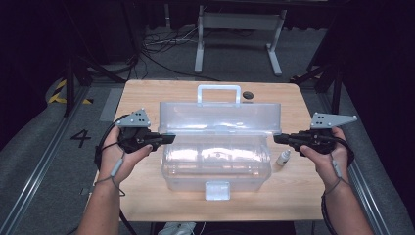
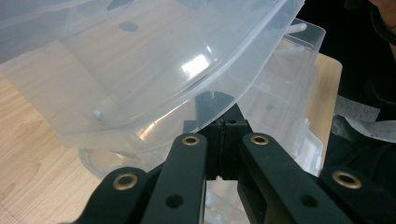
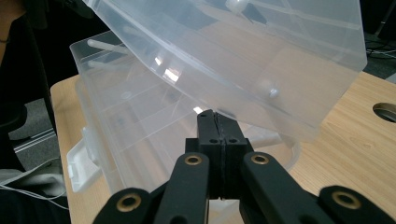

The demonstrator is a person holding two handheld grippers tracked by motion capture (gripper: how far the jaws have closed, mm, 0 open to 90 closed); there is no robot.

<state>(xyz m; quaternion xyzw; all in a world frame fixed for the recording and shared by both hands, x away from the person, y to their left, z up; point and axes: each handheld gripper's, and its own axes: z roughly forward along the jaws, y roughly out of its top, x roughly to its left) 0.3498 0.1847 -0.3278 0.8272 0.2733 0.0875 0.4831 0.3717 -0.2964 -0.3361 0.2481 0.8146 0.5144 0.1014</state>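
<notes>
Left claw [image 1: 169,138] and right claw [image 1: 277,139] both clenched, tips tucked under the raised lid [image 1: 220,117] edges of the clear box [image 1: 215,166]. Small bottle [image 1: 283,157] stands on the counter [image 1: 147,196] beside the box.

Light wood-grain table [image 1: 147,196], rectangular, rounded corners. Clear plastic storage box [image 1: 215,171] sits mid-table, latch tab facing the near edge, lid tipped up toward the far side. Small white dropper bottle [image 1: 283,157] lies on the tabletop just right of the box. Dark round cable hole [image 1: 248,95] near the far edge.
</notes>
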